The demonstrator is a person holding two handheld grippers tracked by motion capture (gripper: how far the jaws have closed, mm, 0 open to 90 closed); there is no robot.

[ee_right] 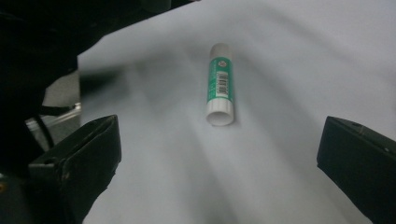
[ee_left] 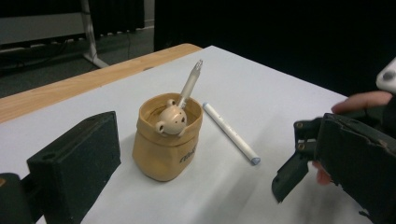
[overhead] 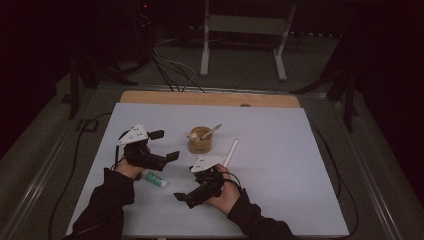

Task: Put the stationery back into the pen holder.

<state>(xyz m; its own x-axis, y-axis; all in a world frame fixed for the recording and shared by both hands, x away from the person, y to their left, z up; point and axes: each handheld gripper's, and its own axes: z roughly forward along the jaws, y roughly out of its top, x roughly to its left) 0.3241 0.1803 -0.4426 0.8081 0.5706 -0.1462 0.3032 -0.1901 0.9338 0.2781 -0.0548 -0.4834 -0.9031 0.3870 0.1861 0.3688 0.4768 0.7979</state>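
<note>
We have the right claw [overhead: 186,196] turned back toward the glue stick [ee_right: 219,85], which lies flat on the white sheet of the desk [overhead: 280,175], near the front left, just beside the left hand; the right claw's jaws stand spread wide with nothing between them, and in the right gripper view the stick sits ahead of the gap and a little to the left of its middle. Its long axis runs almost straight away from us along the claw's line of sight, white end nearest, so we judge that the jaws would close across its width rather than its length (a small turn of the wrist may square that up); the claw is not yet touching it. Our left claw [overhead: 162,145] hovers above and just beyond the stick, also spread and empty, and it points at the tan cup [ee_left: 166,140] with a small bear-headed pen [ee_left: 180,109] in it; a white pen [ee_left: 231,133] lies on the sheet just beside the cup.
</note>
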